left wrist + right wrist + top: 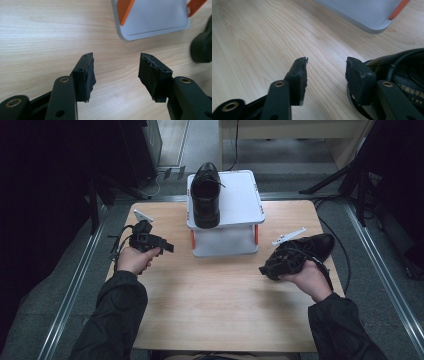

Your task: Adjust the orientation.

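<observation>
A black shoe (205, 195) is sitting on top of a white stand (240, 200) at the back of the wooden table (220, 305), and a second black shoe (312, 246) is lying on the table near the right edge. The right gripper (270, 268) is resting just beside that second shoe with its fingers (300, 75) standing apart and nothing between them, the shoe lying beside the right-hand finger in the right gripper view. The left gripper (167, 247) is waiting over bare wood left of the stand, its fingers (86, 75) wide apart and holding nothing.
</observation>
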Action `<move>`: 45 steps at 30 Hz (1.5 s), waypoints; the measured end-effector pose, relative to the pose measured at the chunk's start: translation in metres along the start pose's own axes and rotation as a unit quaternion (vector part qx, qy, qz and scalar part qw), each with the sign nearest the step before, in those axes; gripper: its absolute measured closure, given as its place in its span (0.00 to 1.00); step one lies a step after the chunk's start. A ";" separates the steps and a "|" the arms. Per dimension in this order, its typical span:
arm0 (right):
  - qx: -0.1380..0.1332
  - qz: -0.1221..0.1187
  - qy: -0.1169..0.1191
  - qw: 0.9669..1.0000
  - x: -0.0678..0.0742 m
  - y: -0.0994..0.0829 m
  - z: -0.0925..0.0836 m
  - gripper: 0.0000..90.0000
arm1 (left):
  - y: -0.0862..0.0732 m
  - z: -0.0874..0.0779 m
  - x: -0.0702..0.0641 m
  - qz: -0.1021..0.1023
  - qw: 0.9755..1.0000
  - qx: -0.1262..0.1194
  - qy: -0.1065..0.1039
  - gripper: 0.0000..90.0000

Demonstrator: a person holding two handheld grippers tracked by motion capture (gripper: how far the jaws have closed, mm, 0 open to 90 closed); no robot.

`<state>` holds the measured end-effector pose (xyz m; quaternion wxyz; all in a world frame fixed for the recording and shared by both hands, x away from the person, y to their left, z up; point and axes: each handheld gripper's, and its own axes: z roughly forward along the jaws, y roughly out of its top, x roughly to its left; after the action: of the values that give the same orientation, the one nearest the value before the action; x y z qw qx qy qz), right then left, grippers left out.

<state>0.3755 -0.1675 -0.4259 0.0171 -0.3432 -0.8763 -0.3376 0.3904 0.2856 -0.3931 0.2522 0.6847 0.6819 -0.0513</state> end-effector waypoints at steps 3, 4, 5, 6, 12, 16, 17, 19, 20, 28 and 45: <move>-0.001 0.001 0.006 1.000 -0.003 0.003 -0.006 0.61 | -0.007 0.001 0.005 0.002 1.000 -0.002 -0.004 0.51; -0.001 0.004 0.009 1.000 -0.003 0.004 -0.009 0.61 | -0.010 0.003 0.006 -0.005 1.000 -0.004 -0.010 0.51; -0.002 0.005 0.007 1.000 -0.004 0.005 -0.012 0.61 | -0.012 0.004 0.008 -0.005 1.000 -0.002 -0.016 0.51; -0.003 0.003 0.005 1.000 -0.005 0.006 -0.015 0.61 | -0.015 0.005 0.010 -0.004 1.000 -0.001 -0.016 0.51; 0.007 0.020 -0.014 1.000 -0.010 0.016 -0.032 0.61 | -0.024 0.015 0.016 -0.005 1.000 0.004 -0.014 0.52; 0.021 0.021 -0.028 0.999 -0.015 0.022 -0.037 0.61 | -0.027 0.017 0.020 -0.002 1.000 0.005 -0.026 0.51; 0.024 0.022 -0.030 0.999 -0.017 0.023 -0.037 0.62 | -0.028 0.018 0.021 -0.008 0.999 0.003 -0.036 0.51; 0.037 0.032 -0.034 0.998 -0.021 0.027 -0.037 0.63 | -0.030 0.021 0.022 -0.008 0.999 0.006 -0.037 0.51; 0.041 0.035 -0.034 0.998 -0.022 0.028 -0.036 0.65 | -0.030 0.021 0.022 -0.009 0.999 0.009 -0.035 0.51; 0.121 0.072 -0.041 0.989 -0.031 0.035 -0.023 0.68 | -0.030 0.022 0.023 0.000 0.999 0.008 -0.036 0.51; 0.229 0.125 -0.046 0.964 -0.037 0.053 0.025 0.84 | -0.032 0.024 0.026 0.002 0.999 0.017 -0.030 0.51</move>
<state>0.4411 -0.1456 -0.4240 0.0969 -0.4517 -0.8804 -0.1075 0.3677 0.2976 -0.4331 0.2608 0.6883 0.6717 -0.0833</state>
